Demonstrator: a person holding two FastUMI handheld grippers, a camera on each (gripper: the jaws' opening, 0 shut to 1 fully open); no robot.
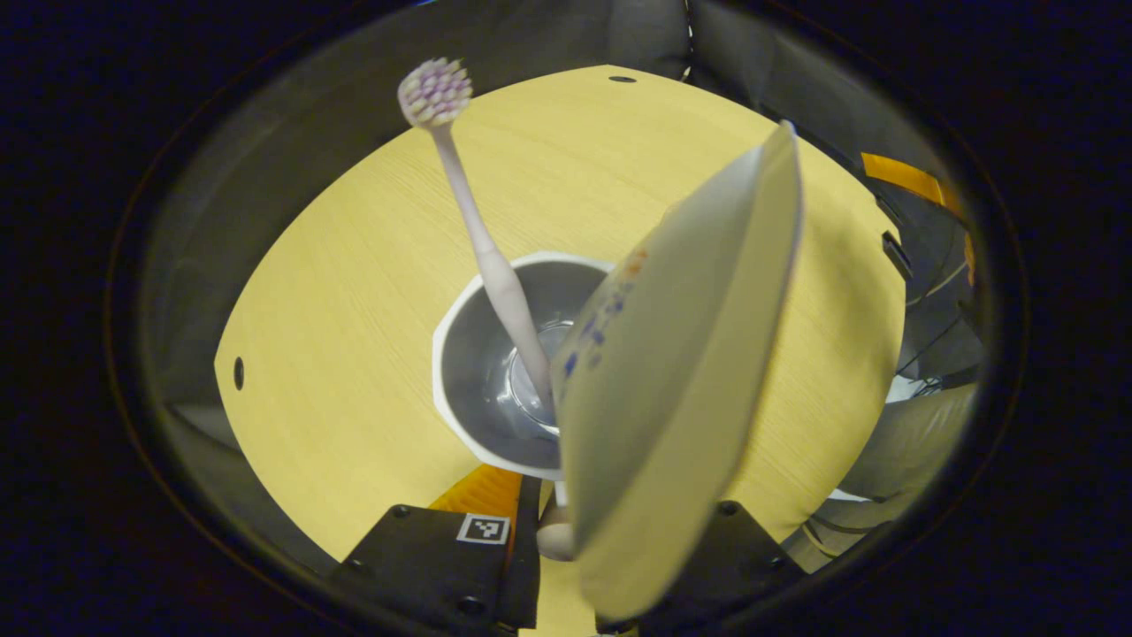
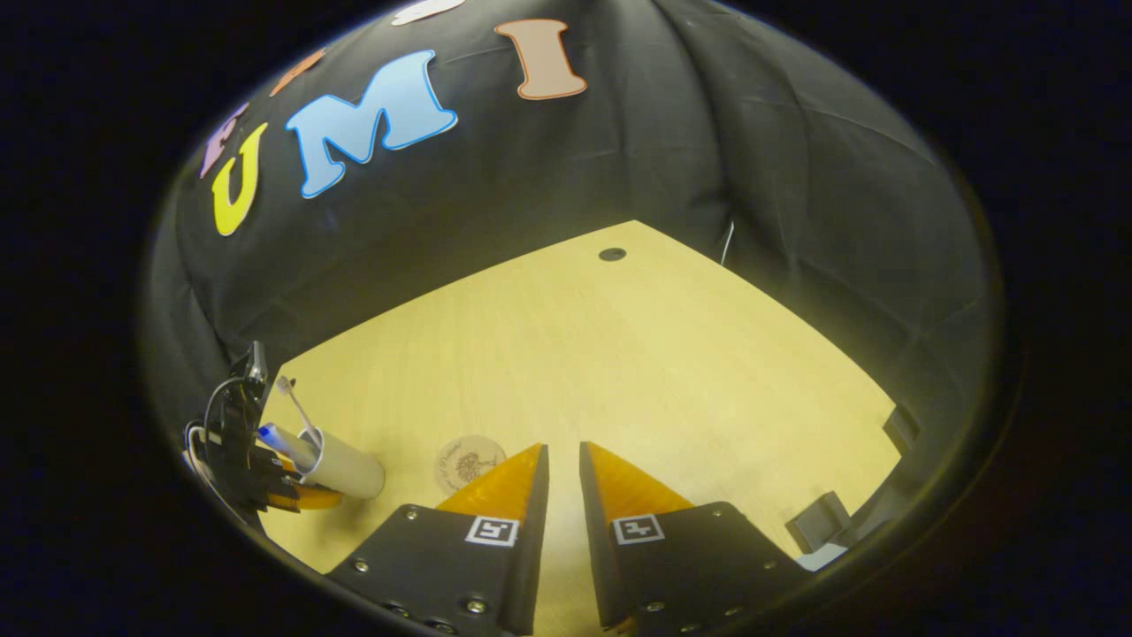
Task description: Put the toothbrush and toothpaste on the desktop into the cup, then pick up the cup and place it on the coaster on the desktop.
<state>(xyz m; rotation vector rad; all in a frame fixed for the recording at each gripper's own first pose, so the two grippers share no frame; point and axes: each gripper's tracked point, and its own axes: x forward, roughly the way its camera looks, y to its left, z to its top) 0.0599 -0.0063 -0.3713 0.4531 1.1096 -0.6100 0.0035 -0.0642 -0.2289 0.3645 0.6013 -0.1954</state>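
A recording booth — black cloth walls point(image 2: 752, 159) close around a bare wooden desktop point(image 2: 619, 354).

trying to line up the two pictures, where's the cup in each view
Left gripper view: the cup sits at centre, seen from above, with the toothbrush standing in it and the toothpaste at its right rim.
Right gripper view: the cup is far lower left, beside the left gripper.
Shared landmark: the toothbrush poking out of the cup.

Left gripper view: close, straight down cup point(image 1: 504, 372); right: low across desktop point(image 2: 619, 354).
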